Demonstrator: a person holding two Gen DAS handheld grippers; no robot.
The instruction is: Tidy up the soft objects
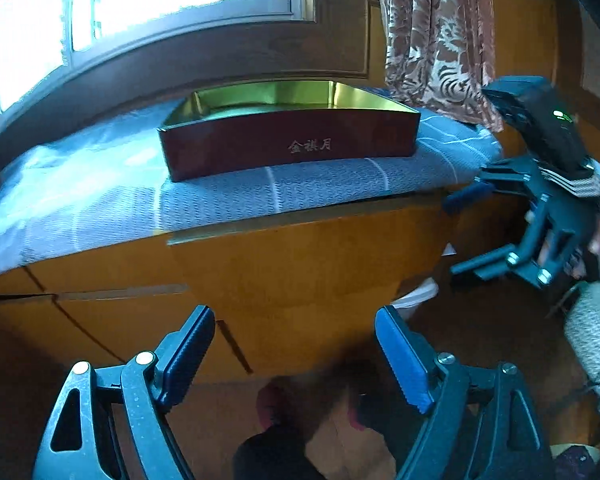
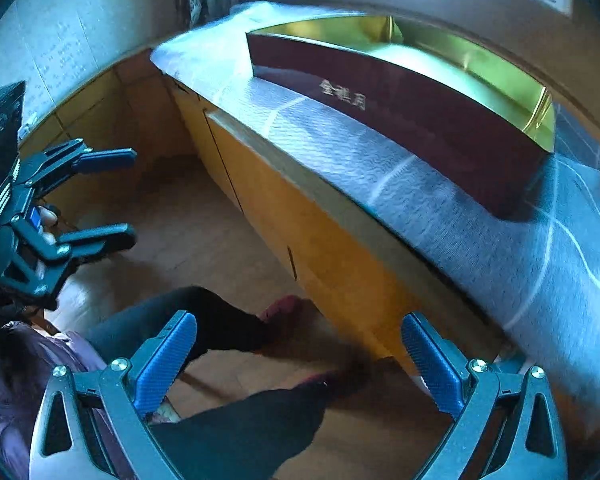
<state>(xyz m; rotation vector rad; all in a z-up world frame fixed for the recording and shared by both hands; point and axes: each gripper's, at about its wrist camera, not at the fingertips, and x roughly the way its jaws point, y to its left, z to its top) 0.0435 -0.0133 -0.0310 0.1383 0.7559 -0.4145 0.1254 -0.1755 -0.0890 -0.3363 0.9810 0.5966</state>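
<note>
— Up on the cloth-covered table [image 1: 100,184]: red box [image 1: 288,146], long side facing us, nothing seen inside.
— Left tongs [image 1: 296,356] and right tongs [image 2: 300,364] both spread, holding nothing, below table level. No soft objects visible; neither looks nearer.

The left tool [image 1: 296,356] was held low with its blue-padded fingers [image 1: 404,360] spread wide, nothing between them. The right tool [image 2: 300,364] was likewise spread wide and empty. Each appeared side-on in the other's view, held apart. The person's dark-clad legs [image 2: 220,324] showed below.
</note>
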